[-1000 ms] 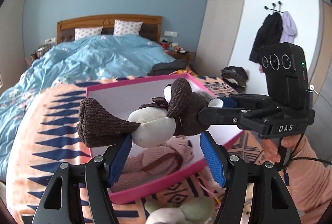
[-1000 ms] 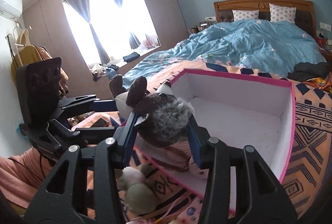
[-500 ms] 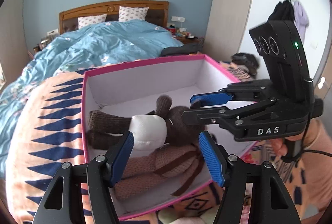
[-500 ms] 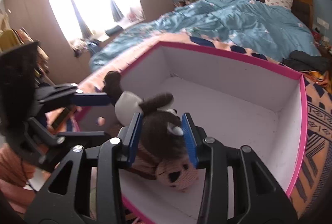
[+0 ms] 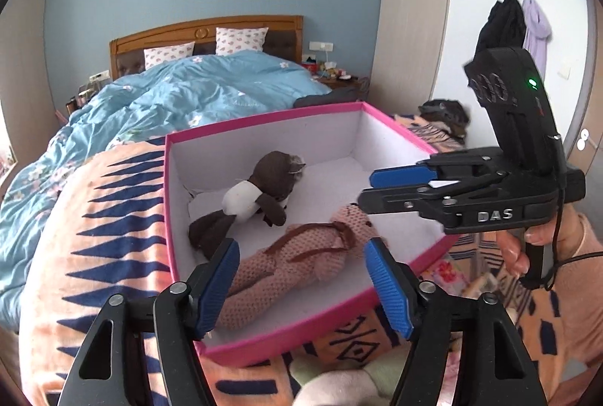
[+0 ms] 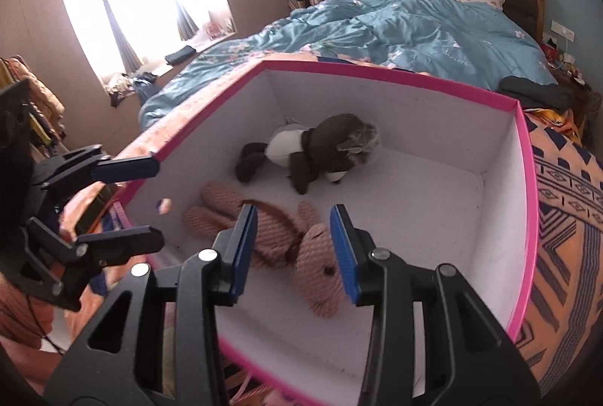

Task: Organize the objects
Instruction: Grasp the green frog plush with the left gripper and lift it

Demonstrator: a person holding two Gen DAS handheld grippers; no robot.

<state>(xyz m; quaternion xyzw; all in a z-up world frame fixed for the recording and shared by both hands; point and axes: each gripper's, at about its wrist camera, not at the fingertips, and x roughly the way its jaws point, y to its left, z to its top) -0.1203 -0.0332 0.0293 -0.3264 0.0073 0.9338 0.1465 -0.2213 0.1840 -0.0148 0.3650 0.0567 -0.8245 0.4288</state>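
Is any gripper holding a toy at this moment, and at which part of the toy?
Neither. The left gripper and right gripper are both open and empty. The brown plush and pink plush lie free in the pink box.

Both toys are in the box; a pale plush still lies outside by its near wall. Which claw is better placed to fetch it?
Probably the left claw: open, empty, with the pale plush right below it outside the box. The right claw, also open, hangs over the box interior.
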